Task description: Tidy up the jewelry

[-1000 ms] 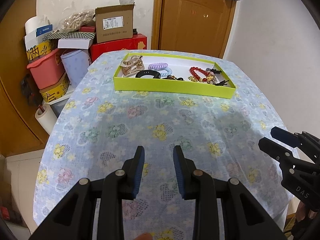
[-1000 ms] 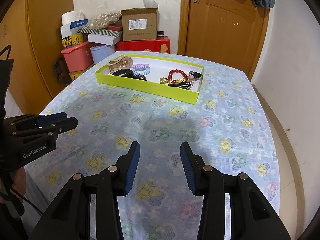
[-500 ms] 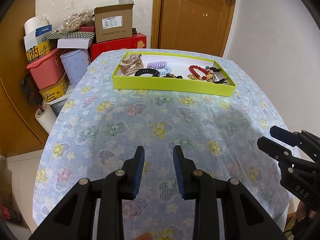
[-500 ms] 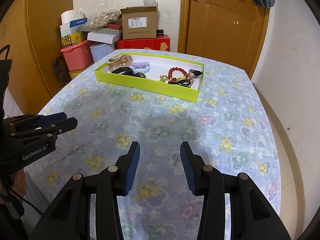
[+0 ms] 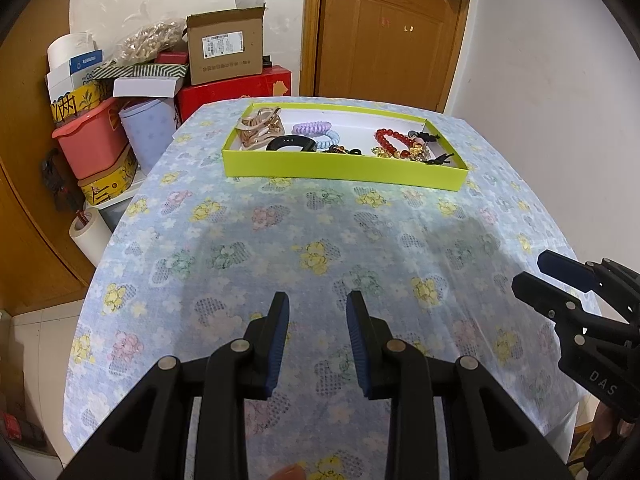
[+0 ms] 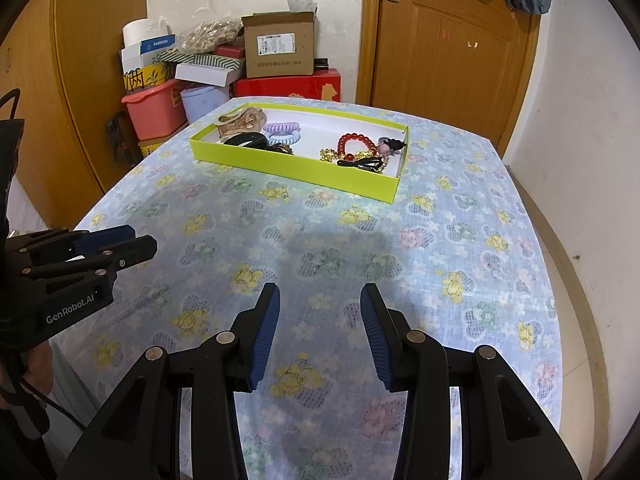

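Note:
A lime-green tray sits at the far end of the flowered tablecloth. In it lie a rose-gold hair claw, a black band, purple and blue coil ties, a red bead bracelet, gold trinkets and black clips. My left gripper is open and empty over the near table. My right gripper is open and empty, also near the front edge; it shows at the right in the left wrist view.
Stacked boxes, a cardboard carton, a red box and a pink tub stand left of and behind the table. A wooden door is behind it. A paper roll leans by the left edge.
Both views have drawn back and lowered slightly, so the tray looks a bit farther. Both grippers stay open and empty.

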Demonstrator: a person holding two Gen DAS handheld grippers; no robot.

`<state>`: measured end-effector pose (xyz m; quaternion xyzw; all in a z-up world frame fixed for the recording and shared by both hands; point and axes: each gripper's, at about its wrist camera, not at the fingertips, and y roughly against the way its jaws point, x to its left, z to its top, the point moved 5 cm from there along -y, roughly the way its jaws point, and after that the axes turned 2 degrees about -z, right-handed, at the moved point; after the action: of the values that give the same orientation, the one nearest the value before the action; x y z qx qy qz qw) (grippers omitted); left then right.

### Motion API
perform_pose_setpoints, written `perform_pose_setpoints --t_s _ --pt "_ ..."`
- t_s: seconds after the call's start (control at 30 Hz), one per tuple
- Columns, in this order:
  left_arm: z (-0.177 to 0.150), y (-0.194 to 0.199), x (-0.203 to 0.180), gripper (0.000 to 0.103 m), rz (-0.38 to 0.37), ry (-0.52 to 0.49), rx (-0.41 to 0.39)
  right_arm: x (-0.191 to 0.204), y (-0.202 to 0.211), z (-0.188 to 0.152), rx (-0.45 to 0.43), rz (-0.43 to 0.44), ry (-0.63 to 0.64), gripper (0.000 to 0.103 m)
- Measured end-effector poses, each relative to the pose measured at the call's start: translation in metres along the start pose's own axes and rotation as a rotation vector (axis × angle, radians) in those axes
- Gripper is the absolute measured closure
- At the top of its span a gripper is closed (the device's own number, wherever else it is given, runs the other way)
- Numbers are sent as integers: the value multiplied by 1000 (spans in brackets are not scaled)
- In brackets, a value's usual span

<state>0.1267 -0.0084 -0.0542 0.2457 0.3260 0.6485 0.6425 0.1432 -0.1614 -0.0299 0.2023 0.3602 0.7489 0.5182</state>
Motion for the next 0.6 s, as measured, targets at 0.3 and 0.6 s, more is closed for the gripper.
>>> perform_pose_setpoints --t_s 0.3,0.6 --pt "0 0 0 72 1 0 -1 0 0 0 0 0 0 60" --pt "0 1 0 72 2 0 -1 0 0 0 1 0 0 60"
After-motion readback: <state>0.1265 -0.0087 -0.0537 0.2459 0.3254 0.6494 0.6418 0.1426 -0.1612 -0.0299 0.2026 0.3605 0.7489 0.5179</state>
